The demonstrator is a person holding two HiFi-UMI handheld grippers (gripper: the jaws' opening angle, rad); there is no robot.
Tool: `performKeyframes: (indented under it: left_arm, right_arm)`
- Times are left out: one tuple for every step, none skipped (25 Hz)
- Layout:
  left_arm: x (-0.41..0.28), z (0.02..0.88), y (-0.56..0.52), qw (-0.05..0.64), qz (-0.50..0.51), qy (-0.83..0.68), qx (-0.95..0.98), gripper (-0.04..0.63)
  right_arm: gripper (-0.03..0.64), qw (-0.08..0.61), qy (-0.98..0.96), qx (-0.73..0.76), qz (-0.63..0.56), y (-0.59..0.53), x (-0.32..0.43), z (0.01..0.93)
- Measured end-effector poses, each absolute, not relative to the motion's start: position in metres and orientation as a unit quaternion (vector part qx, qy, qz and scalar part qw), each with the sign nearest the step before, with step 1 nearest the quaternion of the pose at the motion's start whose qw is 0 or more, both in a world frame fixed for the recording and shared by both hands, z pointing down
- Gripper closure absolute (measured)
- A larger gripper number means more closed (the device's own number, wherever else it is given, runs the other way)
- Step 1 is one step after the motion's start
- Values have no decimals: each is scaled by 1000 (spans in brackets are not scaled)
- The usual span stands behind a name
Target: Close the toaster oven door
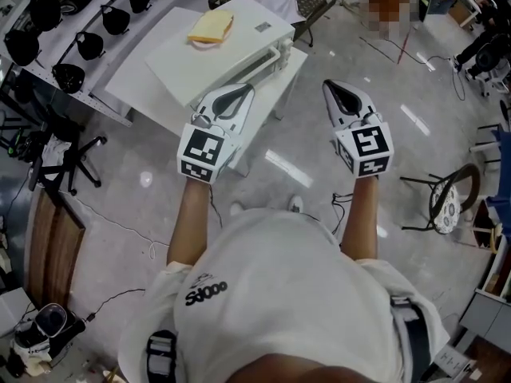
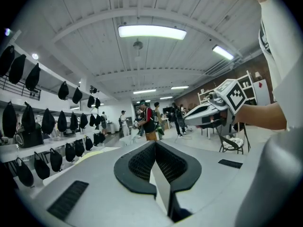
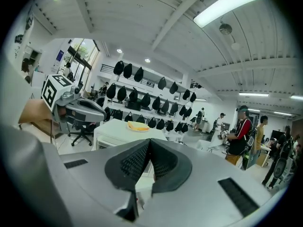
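**Left tongs (image 1: pixel 242 90) and right tongs (image 1: pixel 335 88), both closed tip to tip, holding nothing.**
I held them side by side; the toaster oven (image 1: pixel 223 54) stood on the counter (image 1: pixel 134 82) just ahead of the left tongs, forward-left of the right tongs.

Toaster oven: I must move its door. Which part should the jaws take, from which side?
Take the white handle bar along the front edge of the toaster oven, coming from the side where the person stands. The bar seems to stand off the body with a gap behind, so jaws can close across it.
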State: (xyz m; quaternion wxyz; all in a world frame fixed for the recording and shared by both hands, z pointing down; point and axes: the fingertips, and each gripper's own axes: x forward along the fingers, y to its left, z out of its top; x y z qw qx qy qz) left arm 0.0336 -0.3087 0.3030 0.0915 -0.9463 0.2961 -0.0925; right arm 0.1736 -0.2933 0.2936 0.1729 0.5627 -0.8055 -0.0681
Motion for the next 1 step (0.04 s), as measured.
performKeyframes:
  left_arm:
    - [35,303,-309,91,-93,296,-946,577]
  right_arm:
    - [607,173,-806,563,-68,-294,175,294]
